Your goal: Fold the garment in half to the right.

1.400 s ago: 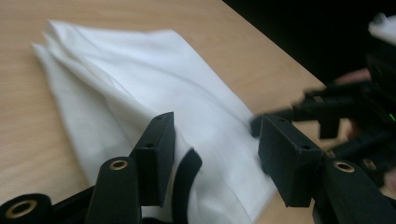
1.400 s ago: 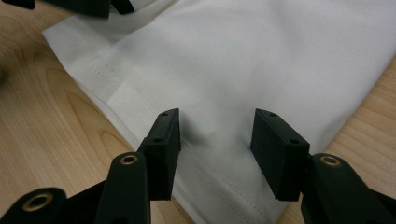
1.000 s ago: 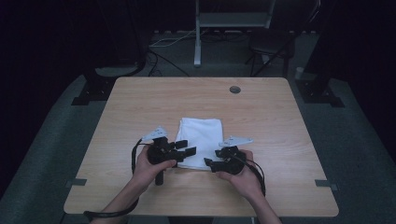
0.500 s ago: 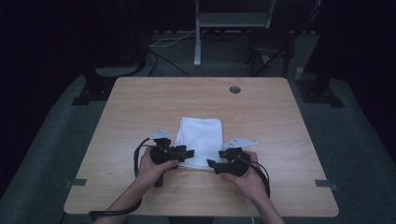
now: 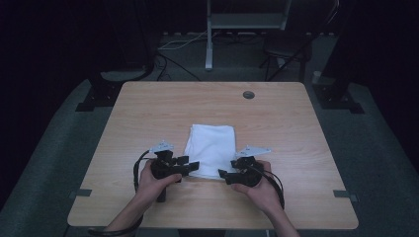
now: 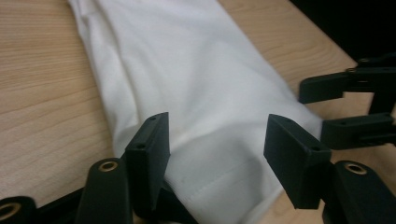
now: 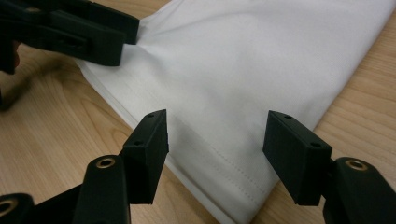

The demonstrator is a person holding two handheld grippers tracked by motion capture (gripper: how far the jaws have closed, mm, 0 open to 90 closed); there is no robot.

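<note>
Since the earlier frame, both hands sit lower on the desk [image 5: 148, 113], nearer its near edge, and the left claw [image 5: 190, 166] has shifted slightly toward the folded white cloth [image 5: 211, 148]. Its jaws have just been opening, and the cloth's near-left corner lies between them without being pinched. The right claw [image 5: 223, 174] has also just been opening; its jaws stand spread over the cloth's near-right corner [image 7: 243, 205], pads clear of the fabric.

I see the cloth lying flat at the middle of the desk, its near edge between the two claws. In the left claw's view the cloth [image 6: 196, 84] runs out of the top of the picture, so its far end is cut off, and the left jaw covers part of the hem. In the high view the dim light and the hands hide where each jaw tip meets the cloth. I cannot tell whether the lower jaw parts touch the desk.
</note>
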